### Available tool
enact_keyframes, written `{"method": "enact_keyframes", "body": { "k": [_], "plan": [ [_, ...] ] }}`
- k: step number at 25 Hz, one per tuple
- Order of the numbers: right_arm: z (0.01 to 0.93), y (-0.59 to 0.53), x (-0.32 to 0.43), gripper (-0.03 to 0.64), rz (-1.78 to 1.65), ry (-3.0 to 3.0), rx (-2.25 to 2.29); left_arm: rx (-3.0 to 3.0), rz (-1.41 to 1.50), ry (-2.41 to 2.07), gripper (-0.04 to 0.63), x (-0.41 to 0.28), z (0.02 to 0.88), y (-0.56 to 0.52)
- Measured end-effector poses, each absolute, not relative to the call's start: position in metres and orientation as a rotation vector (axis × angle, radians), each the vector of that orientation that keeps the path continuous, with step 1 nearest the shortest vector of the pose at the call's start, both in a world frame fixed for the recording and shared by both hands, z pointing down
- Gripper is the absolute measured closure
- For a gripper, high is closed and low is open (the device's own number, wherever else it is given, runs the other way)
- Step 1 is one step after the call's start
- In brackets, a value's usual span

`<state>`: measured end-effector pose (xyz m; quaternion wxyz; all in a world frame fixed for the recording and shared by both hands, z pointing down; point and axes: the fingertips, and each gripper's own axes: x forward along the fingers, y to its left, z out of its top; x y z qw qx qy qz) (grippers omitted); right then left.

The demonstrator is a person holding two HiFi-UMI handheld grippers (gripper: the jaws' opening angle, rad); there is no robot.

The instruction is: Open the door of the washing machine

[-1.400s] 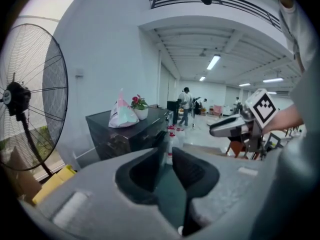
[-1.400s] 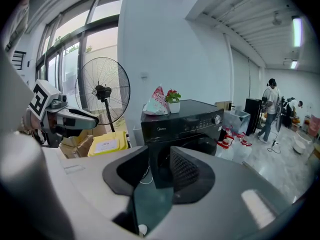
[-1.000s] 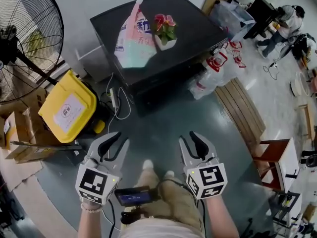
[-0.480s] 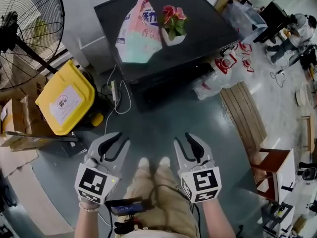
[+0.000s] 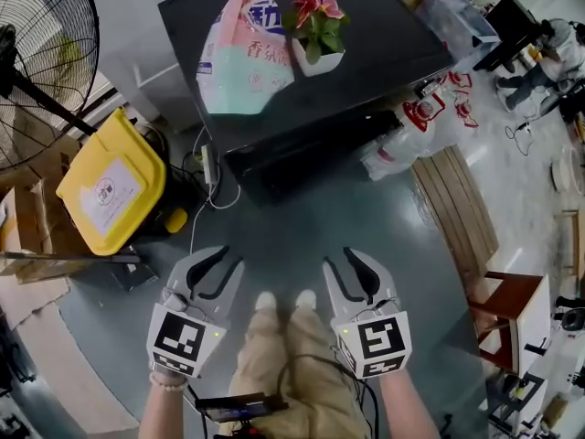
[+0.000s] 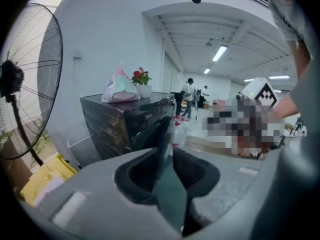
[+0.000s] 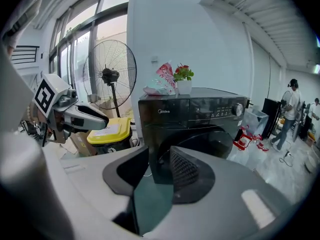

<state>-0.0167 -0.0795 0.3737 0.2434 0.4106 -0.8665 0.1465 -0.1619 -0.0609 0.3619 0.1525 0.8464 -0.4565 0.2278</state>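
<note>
The grey-green floor (image 5: 302, 236) under me carries the black washing machine (image 5: 384, 44), a yellow bin (image 5: 110, 181) to its left and a wooden pallet (image 5: 454, 208) to its right (slats showing). On the machine's flat top sit a plastic bag (image 5: 245, 53) and a potted flower (image 5: 317, 27).

Fan (image 5: 37, 53) stands far left. Yellow bin (image 5: 102, 183) below it, cardboard boxes (image 5: 26, 245) just beside. Bag (image 5: 245, 55) and potted flower (image 5: 318, 37) side by side. Wooden pallet (image 5: 457, 210) at right, plastic bags (image 5: 409, 140) near.

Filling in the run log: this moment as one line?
washing machine door: shut | left tongs: open, empty | right tongs: open, empty | contact: none
</note>
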Motion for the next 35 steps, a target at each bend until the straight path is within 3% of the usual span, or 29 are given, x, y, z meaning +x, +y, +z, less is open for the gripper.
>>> {"method": "enact_keyframes", "body": {
  "k": [35],
  "plan": [
    [0.490, -0.123, 0.006, 0.497, 0.508, -2.334, 1.113, 2.422, 0.779, -1.236, 0.477, -0.121, 0.515, -0.153]
  ]
}}
